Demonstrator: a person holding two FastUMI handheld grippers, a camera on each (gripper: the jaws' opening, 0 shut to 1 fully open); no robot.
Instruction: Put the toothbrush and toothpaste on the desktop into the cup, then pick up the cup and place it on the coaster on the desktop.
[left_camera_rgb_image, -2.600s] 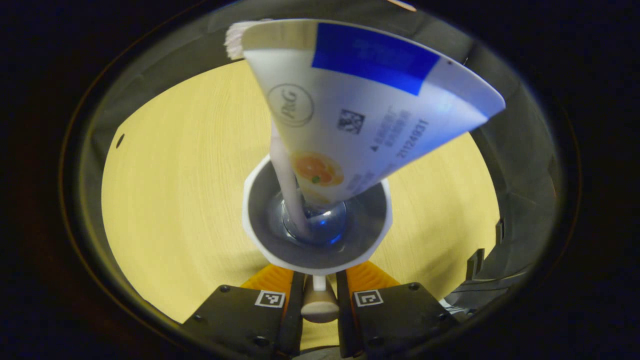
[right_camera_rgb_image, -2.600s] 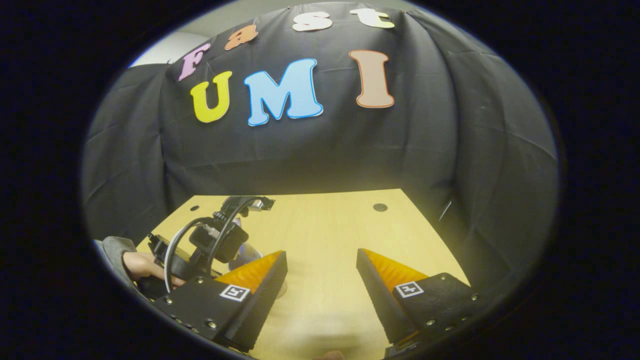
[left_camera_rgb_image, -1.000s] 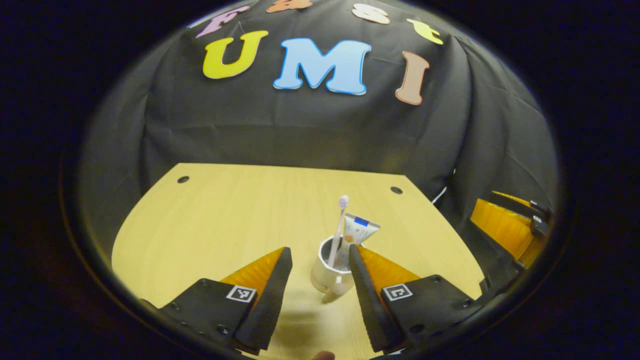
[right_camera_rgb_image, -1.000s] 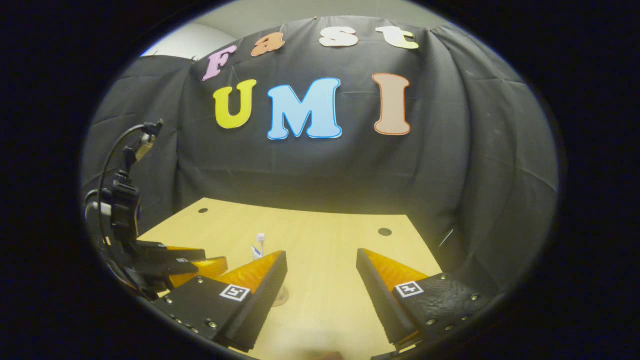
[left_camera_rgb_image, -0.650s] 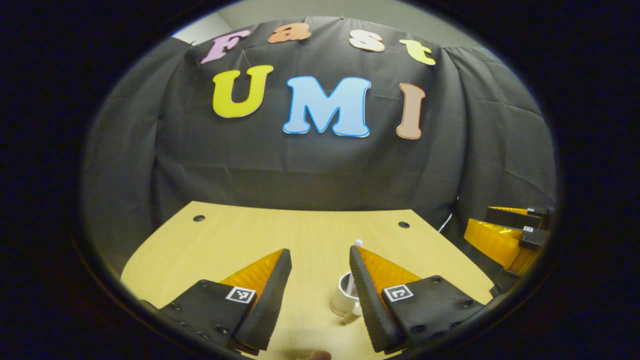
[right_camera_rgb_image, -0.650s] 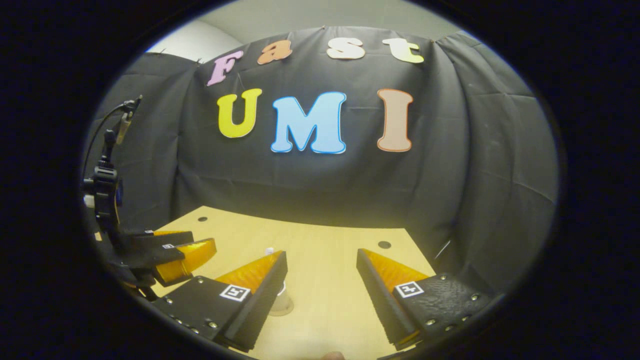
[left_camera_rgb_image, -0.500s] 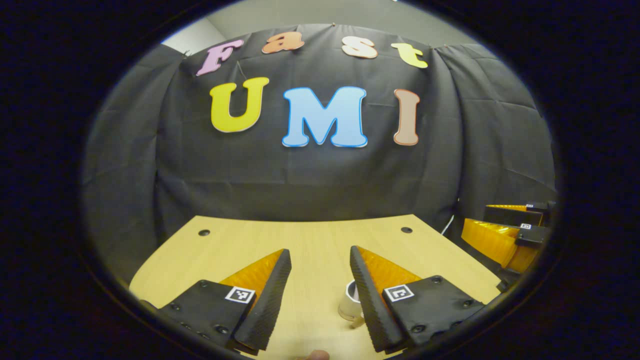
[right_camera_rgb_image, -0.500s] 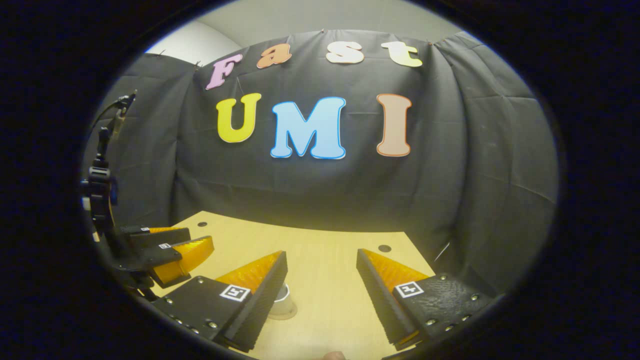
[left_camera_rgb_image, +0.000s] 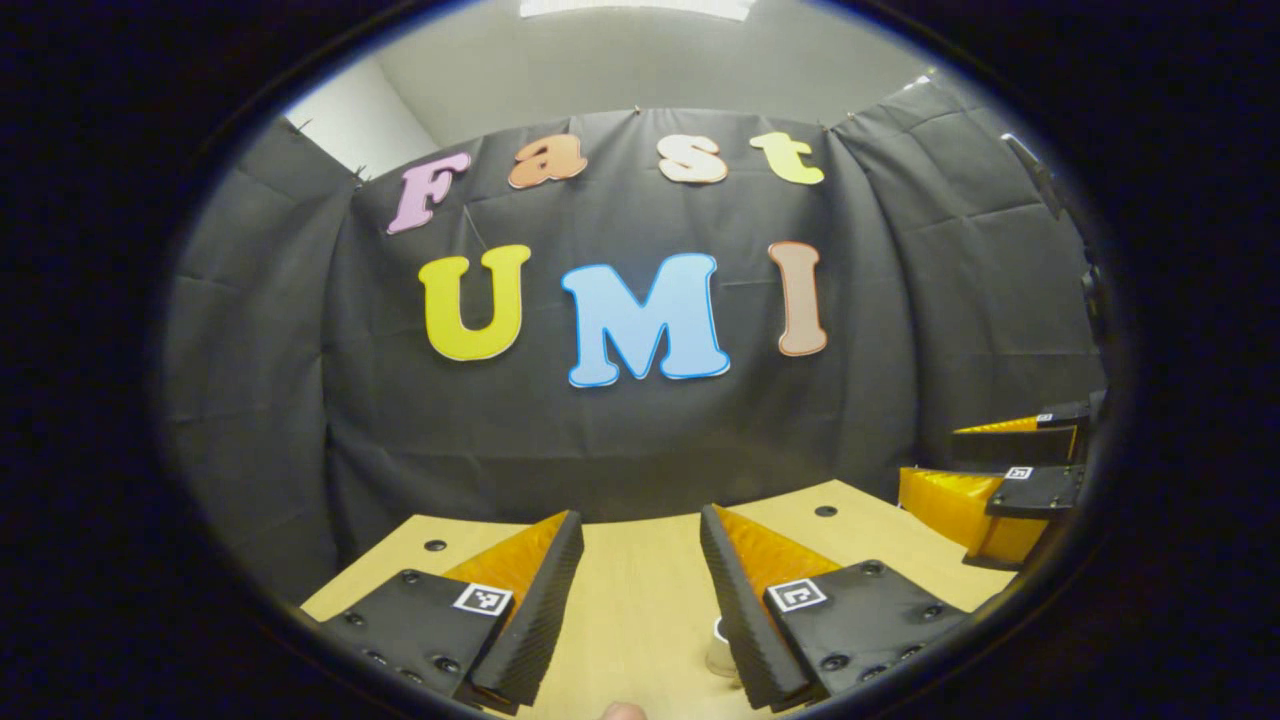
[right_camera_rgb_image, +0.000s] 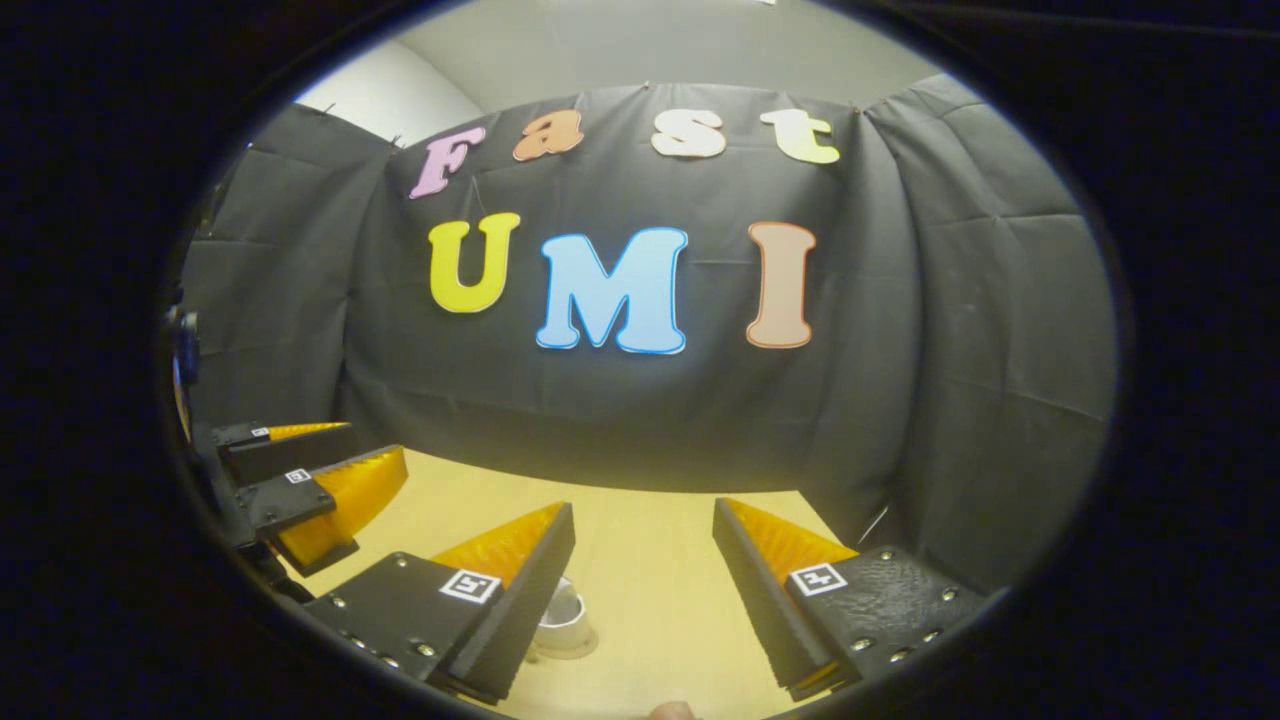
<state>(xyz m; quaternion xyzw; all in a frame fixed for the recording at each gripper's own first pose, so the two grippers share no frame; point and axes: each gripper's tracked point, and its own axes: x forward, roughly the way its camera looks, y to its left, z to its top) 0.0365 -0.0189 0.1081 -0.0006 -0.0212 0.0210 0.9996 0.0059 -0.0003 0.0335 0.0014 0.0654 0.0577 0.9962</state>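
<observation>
- White cup (right_camera_rgb_image: 560, 612) sits low on the desk (right_camera_rgb_image: 650, 590), mostly hidden behind the right gripper's left finger; in the left gripper view a sliver of it (left_camera_rgb_image: 722, 650) shows by the left gripper's right finger.
- A pale disc seems to lie under the cup base in the right gripper view; probably the coaster, cannot confirm.
- Toothbrush and toothpaste: too much of the cup is hidden to tell whether they are inside.
- Judgement: task looks at or near its end, cup down and nothing held. If the disc is the coaster, nothing is left.
- Left gripper (left_camera_rgb_image: 640, 545): jaws wide apart, empty, raised off the cup, pointing at the booth wall. Cup lies below and slightly right of its axis, not between the fingers.
- Right gripper (right_camera_rgb_image: 645, 540): jaws wide apart, empty. Cup is low and left of its gap, near the left finger; contact cannot be told.
- Each gripper also shows at the edge of the other's view, well apart from the cup: (right_camera_rgb_image: 320, 485) and (left_camera_rgb_image: 1000, 480).
</observation>
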